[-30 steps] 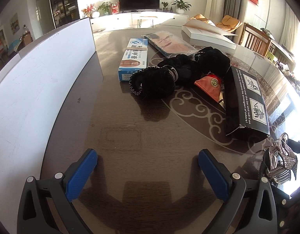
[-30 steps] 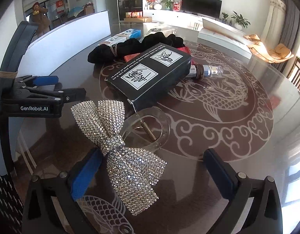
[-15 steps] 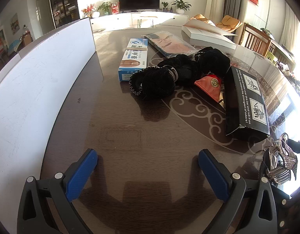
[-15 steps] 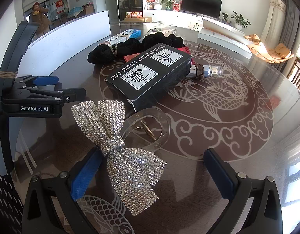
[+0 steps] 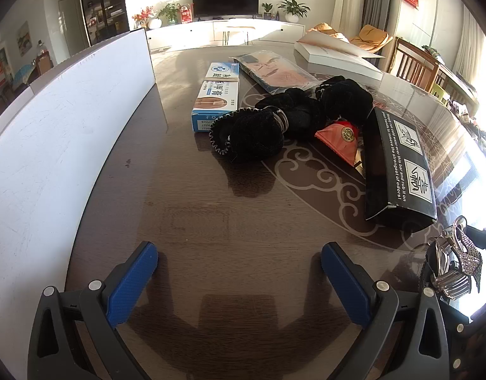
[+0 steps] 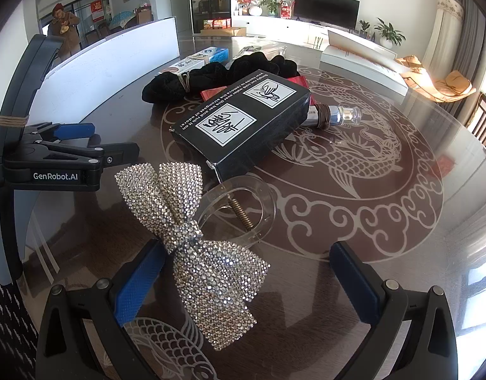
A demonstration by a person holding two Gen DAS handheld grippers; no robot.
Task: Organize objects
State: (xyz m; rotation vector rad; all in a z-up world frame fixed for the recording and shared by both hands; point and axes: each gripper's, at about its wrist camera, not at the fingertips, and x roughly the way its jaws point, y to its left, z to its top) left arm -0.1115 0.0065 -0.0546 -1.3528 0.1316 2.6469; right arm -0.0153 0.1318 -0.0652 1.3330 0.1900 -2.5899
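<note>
A rhinestone bow hair clip (image 6: 192, 237) with a clear claw lies on the glass table between the fingers of my right gripper (image 6: 246, 272), which is open and empty; the bow lies close to the left finger. The clip shows at the right edge of the left wrist view (image 5: 458, 266). My left gripper (image 5: 238, 269) is open and empty over bare table; it also shows in the right wrist view (image 6: 84, 148). Ahead lie a black box (image 6: 243, 120), black scrunchies (image 5: 274, 123), a red packet (image 5: 338, 139), two blue medicine boxes (image 5: 216, 101) and a silver bottle (image 6: 334, 115).
A white board (image 5: 53, 145) stands along the table's left side. A plastic-wrapped packet (image 5: 274, 74) and a white open box (image 5: 338, 57) lie at the far end. The round table (image 6: 353, 190) has a carp pattern. Chairs stand to the right.
</note>
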